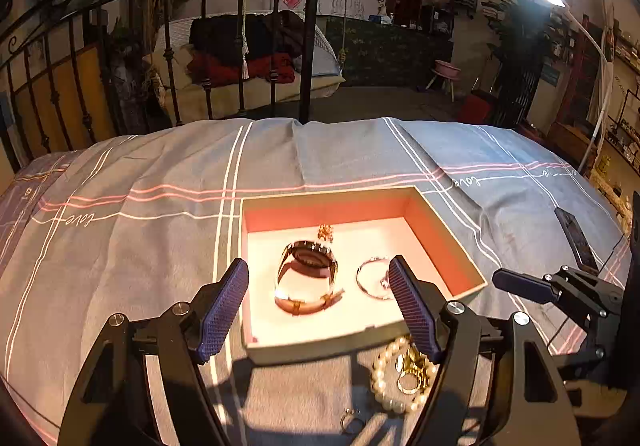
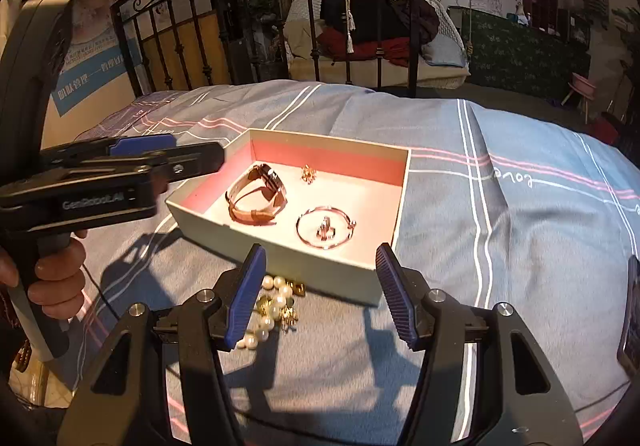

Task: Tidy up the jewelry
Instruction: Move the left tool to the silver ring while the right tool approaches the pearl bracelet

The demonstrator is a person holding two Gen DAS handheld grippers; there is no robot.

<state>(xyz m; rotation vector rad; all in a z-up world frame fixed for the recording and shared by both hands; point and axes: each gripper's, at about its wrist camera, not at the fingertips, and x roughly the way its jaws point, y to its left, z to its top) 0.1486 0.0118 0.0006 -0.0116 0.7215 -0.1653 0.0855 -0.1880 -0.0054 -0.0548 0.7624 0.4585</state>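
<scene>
Two hand-held claws hover over a bed draped in a grey plaid sheet point(image 2: 500, 149), where an open jewelry box point(image 2: 394, 201) with pink inner walls sits. Inside lie a brown-strapped wristwatch point(image 2: 256, 199), a thin bangle point(image 2: 326, 232) circling a ring point(image 2: 325, 228), and a small gold ornament point(image 2: 309, 173). The left claw point(image 1: 318, 304) is spread wide with nothing between its blue pads; the right claw point(image 2: 322, 296) is likewise spread and empty. A pearl bracelet point(image 2: 269, 312) tangled with gold pieces lies on the sheet just outside the box's near wall. A hand point(image 2: 56, 278) grips the left handle.
</scene>
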